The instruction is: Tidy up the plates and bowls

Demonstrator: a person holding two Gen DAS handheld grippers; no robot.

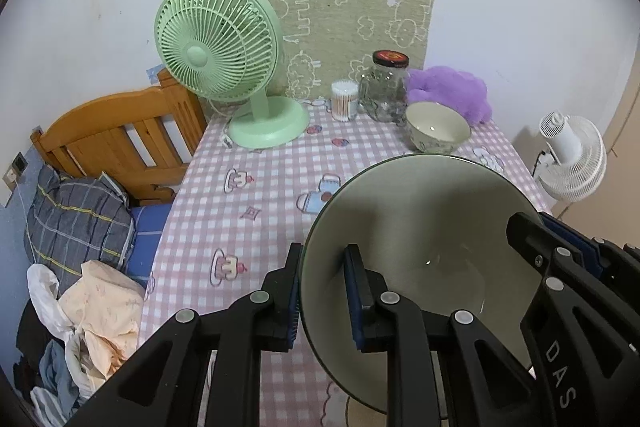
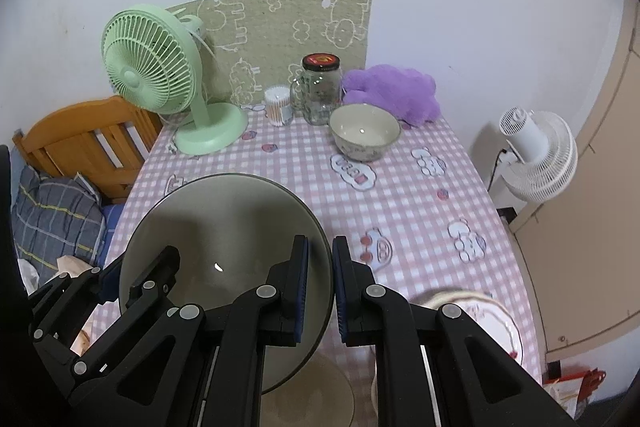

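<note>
Left wrist view: the left tongs (image 1: 322,291) pinch the near-left rim of the large grey-green round ceramic plate (image 1: 424,227), held tilted above the pink checked tablecloth of the table (image 1: 248,195); the right tongs (image 1: 560,247) clamp its opposite rim. The cream patterned ceramic bowl (image 1: 438,127) lies beyond the plate, nearer the right hand, before the purple plush cushion (image 1: 452,91)

Right wrist view: the right tongs (image 2: 320,287) pinch the plate (image 2: 224,227) edge; the bowl (image 2: 365,131) sits ahead, right of the plate. A white floral plate (image 2: 500,323) lies at the table's near edge, right of the bowl's line. Clear cloth lies between
</note>
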